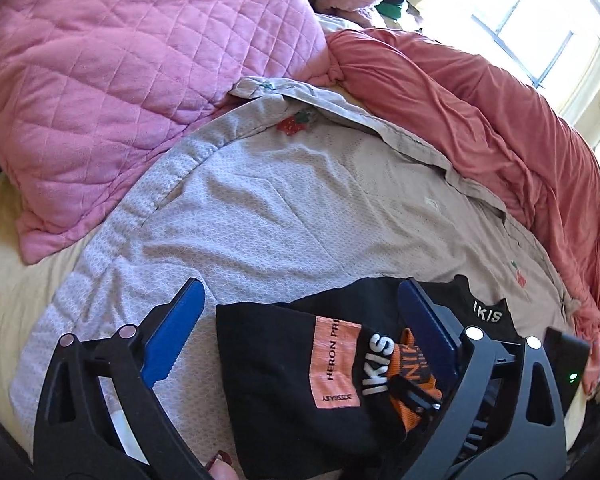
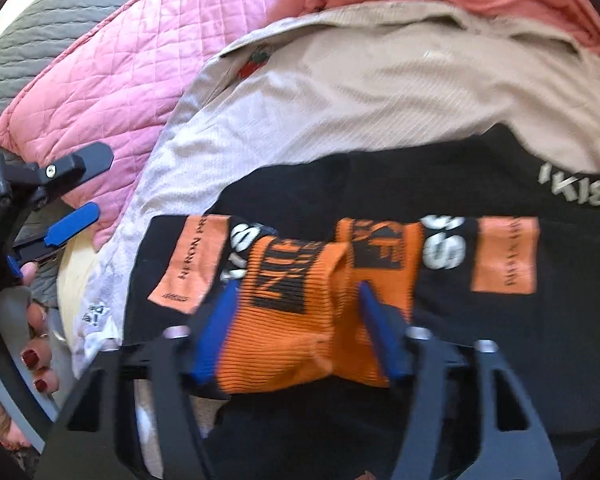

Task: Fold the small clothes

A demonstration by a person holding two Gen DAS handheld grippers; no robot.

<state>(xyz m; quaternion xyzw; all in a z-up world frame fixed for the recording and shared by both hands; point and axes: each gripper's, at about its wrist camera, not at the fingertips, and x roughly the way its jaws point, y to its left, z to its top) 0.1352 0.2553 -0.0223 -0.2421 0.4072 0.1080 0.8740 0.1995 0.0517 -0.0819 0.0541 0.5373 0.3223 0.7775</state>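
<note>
The right gripper [image 2: 296, 320] pinches the orange cuffs [image 2: 300, 312] of the black socks [image 2: 380, 200], whose length runs crosswise. The left gripper [image 1: 300, 320], jaws spread, hangs beside them.

The socks [image 2: 480, 240] are black with orange ribbed cuffs [image 2: 300, 312], orange labels and white lettering. Under them lies a pale grey-beige shirt [image 1: 284, 200] with a small red strawberry motif [image 1: 296, 122]. A pink quilted blanket [image 1: 132, 60] and a coral sheet [image 1: 480, 112] lie behind it. The gripper pads [image 1: 180, 332] are blue.
</note>
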